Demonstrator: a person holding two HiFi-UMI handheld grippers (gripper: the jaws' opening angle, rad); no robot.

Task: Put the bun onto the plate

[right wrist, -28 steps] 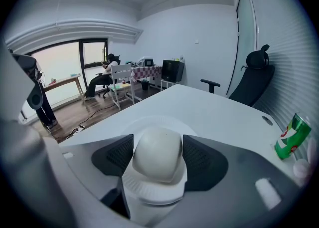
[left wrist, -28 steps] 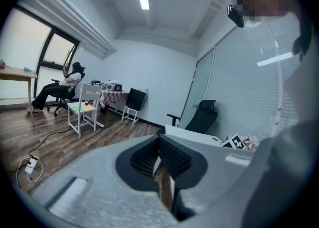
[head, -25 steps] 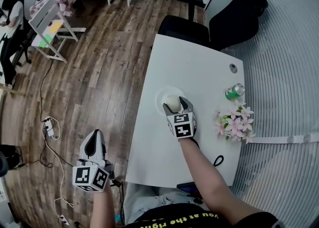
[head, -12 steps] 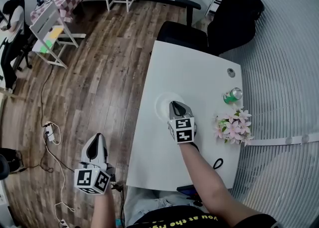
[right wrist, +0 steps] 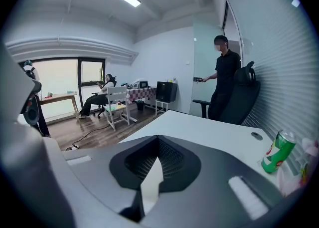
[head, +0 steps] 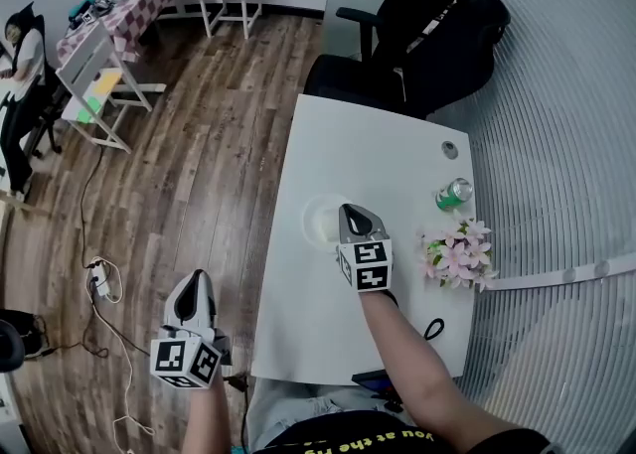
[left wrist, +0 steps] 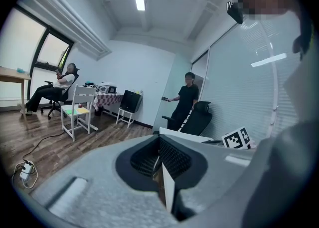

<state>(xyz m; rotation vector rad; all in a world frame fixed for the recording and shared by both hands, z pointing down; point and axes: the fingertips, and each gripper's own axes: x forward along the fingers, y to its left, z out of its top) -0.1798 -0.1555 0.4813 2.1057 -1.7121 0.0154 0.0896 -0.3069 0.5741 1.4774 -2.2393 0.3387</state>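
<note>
We find the left gripper (head: 194,281) over the floor, left of the table (head: 383,149), jaws together and empty. The bun (head: 325,228) lies on the plate (head: 309,207) near the table's left edge. Just right of it, the right gripper (head: 351,210) has just closed its jaws on nothing.

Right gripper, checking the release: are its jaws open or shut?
Shut: the jaws of the right gripper have just closed, meeting with nothing between them.

Right tool (head: 350,211) just beside white plate (head: 314,221) on white table (head: 373,149); left tool (head: 195,279) over wood floor (head: 204,134).
</note>
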